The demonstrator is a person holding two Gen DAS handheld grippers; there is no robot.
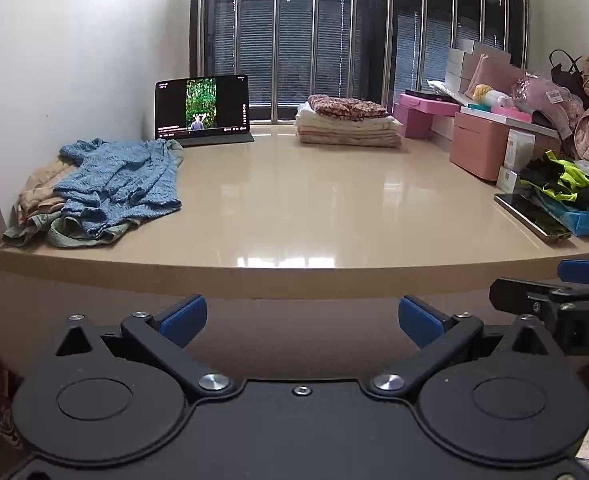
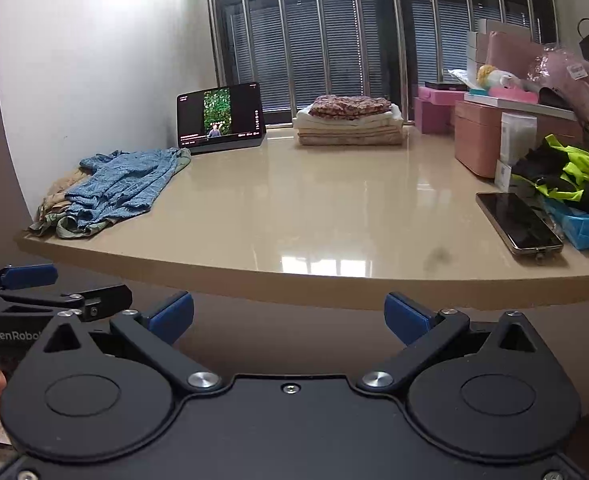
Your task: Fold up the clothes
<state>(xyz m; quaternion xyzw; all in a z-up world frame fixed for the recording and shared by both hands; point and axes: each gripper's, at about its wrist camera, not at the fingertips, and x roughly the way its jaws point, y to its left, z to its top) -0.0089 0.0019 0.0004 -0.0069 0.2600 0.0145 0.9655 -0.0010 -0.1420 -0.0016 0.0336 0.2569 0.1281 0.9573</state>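
A crumpled blue knitted garment (image 1: 120, 184) lies at nine o'clock over beige and sage-green cloth (image 1: 42, 200). At twelve o'clock, a red-brown floral folded fabric (image 1: 348, 107) tops cream folded linens (image 1: 348, 130). At three o'clock sits a neon-yellow-and-black garment (image 1: 560, 180).

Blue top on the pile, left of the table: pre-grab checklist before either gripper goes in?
1. Left gripper open, nothing held: ok.
2. Right gripper open, nothing held: ok.
3. Blue top on top of the pile, nothing lying on it: ok.
4. Bare table in the middle for folding: ok.
5. Phone near the right front edge, apart from the folding spot: ok, but mind it.
6. Grippers over the table: not ok, both sit short of the front edge.
7. Which hem or sleeve to pinch: cannot tell, the top is crumpled.
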